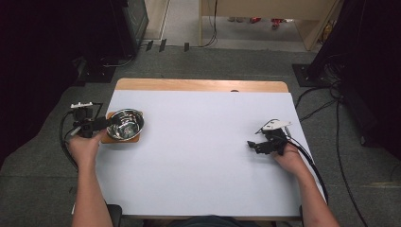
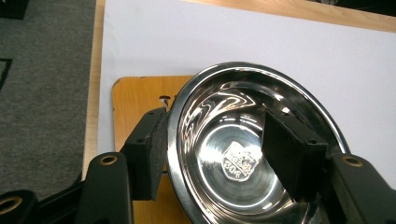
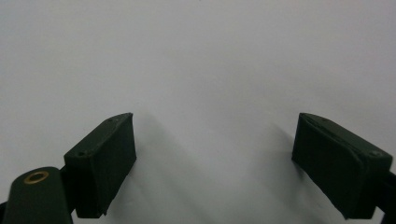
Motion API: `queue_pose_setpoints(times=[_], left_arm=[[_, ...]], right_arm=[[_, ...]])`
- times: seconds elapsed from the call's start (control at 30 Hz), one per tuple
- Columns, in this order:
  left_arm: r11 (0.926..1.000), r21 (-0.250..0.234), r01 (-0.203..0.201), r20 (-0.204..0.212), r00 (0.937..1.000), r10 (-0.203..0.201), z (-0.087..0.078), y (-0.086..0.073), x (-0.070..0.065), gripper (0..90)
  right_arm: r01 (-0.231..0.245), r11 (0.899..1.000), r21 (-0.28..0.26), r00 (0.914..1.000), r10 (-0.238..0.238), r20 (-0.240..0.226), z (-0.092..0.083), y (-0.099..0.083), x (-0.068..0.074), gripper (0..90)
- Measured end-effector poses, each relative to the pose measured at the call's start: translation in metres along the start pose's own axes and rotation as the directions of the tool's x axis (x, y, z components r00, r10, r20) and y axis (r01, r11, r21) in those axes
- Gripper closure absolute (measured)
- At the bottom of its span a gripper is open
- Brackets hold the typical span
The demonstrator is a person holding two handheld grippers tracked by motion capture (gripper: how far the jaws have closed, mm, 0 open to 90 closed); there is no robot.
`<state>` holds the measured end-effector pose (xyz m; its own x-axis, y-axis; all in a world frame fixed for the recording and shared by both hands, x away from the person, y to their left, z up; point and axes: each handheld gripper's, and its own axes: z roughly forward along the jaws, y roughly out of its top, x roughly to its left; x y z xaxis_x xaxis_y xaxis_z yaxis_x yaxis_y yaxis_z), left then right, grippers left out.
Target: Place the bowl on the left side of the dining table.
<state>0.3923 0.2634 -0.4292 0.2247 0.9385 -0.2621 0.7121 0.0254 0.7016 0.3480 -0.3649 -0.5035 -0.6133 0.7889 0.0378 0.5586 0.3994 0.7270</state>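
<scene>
Surface (image 1: 203, 156) w/ white sheet; steel bowl (image 1: 126, 124) at its 9 o'clock edge, sitting on a small wooden board (image 1: 109, 138); left tongs (image 1: 106, 124) come at the bowl from 9 o'clock & straddle its near rim, one pad (image 2: 154, 154) touching the outside wall, the other pad (image 2: 287, 149) inside the bowl, seemingly pinching the rim, though firm pressure is hard to confirm; left hand far nearer. Right tongs (image 1: 253, 145) at 3 o'clock, spread wide, nothing between, well apart from bowl. Bowl bottom has an embossed crest; lettering too blurred to read.
</scene>
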Motion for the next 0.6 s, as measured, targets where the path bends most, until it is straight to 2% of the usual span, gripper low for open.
queue_pose_setpoints(times=[0.17,0.6], left_arm=[[1.0000,-0.009,-0.005,0.015,0.9999,0.005,-0.004,0.002,-0.004,40.7],[0.9982,-0.012,-0.059,0.052,0.9969,0.059,-0.005,0.010,-0.027,37.7]], right_arm=[[0.000,1.000,0.000,1.0000,0.000,0.000,0.000,0.000,0.000,13.0],[0.000,1.000,0.000,1.0000,0.000,0.000,0.000,0.000,0.000,13.0]])
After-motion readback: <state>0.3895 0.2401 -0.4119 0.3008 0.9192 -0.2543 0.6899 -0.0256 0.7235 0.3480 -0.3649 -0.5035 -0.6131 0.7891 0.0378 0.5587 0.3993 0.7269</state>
